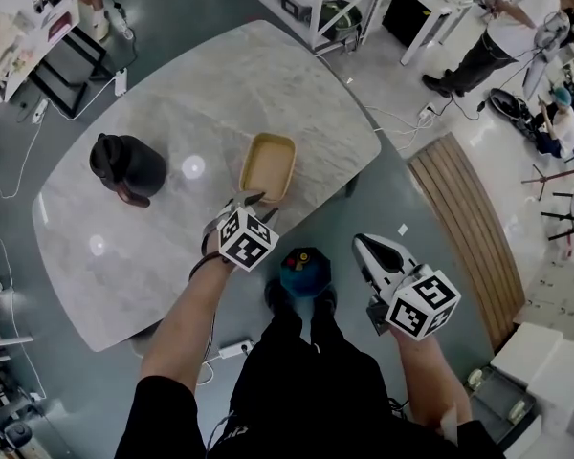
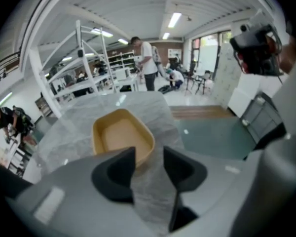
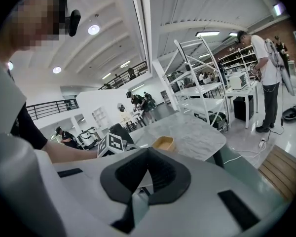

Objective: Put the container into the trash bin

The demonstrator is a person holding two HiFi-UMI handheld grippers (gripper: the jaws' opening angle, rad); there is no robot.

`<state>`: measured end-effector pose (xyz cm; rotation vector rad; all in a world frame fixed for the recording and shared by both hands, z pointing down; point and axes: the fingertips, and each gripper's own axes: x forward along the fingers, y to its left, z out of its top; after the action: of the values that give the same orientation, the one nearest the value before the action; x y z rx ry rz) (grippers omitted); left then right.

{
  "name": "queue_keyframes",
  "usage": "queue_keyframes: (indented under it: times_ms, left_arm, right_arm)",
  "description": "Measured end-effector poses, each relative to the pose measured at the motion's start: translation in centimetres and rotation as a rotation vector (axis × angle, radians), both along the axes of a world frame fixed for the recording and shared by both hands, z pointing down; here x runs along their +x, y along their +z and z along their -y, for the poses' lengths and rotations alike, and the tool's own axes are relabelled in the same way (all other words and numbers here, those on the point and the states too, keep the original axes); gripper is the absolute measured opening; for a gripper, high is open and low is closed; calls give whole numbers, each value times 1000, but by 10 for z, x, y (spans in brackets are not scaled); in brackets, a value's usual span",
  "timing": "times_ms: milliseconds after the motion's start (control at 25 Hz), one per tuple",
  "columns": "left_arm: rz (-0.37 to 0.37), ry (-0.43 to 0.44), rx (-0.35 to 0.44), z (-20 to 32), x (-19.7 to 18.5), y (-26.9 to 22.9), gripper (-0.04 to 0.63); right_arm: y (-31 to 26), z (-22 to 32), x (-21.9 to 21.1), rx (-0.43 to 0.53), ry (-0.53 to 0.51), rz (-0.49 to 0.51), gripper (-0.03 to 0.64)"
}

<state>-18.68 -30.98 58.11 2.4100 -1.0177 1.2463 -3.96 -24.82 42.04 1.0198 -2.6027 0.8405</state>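
My left claw (image 1: 252,204) hangs over the near edge of the table (image 1: 172,94). Its jaws are apart and nothing is between them. The container (image 1: 268,165) lies open side up on the table, just beside this claw, at about 1 o'clock from it. In the left gripper view its near rim sits right before the tip of my left jaw, and the gap between the jaws shows only bare table. So I judge that the step is the grasp, and it is not yet made.

To do it well, I should shift the claw a little toward 9 o'clock in that view, so that the near wall comes into the gap, one jaw inside and one outside. The wall looks thin and smooth, so I would go well below the rim before I close, then lift it level.

My right claw (image 1: 362,245) waits off the table at 4 o'clock, with its jaws together and empty. A blue round thing (image 1: 304,271) on the floor by my feet may be the bin, but I cannot tell.
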Motion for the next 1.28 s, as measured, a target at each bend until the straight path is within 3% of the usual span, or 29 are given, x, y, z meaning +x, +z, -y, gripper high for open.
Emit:
queue_keyframes:
  times_ms: [360, 640, 760, 1040, 1280]
  left_arm:
    - [66, 54, -55, 12, 3, 25, 181]
    - [111, 75, -39, 13, 2, 27, 96]
    - [89, 62, -15, 11, 0, 21, 31]
    - [17, 51, 20, 0, 3, -4, 26]
    - [-73, -11, 81, -24, 11, -52, 26]
  right_arm:
    - [5, -4, 8, -13, 39, -7, -6]
    - [-1, -15, 11, -10, 63, -10, -6]
    - [-5, -23, 10, -4, 72, -14, -6]
    - [-19, -40, 18, 14, 98, -22, -6]
    - [-35, -60, 20, 47, 64, -3, -6]
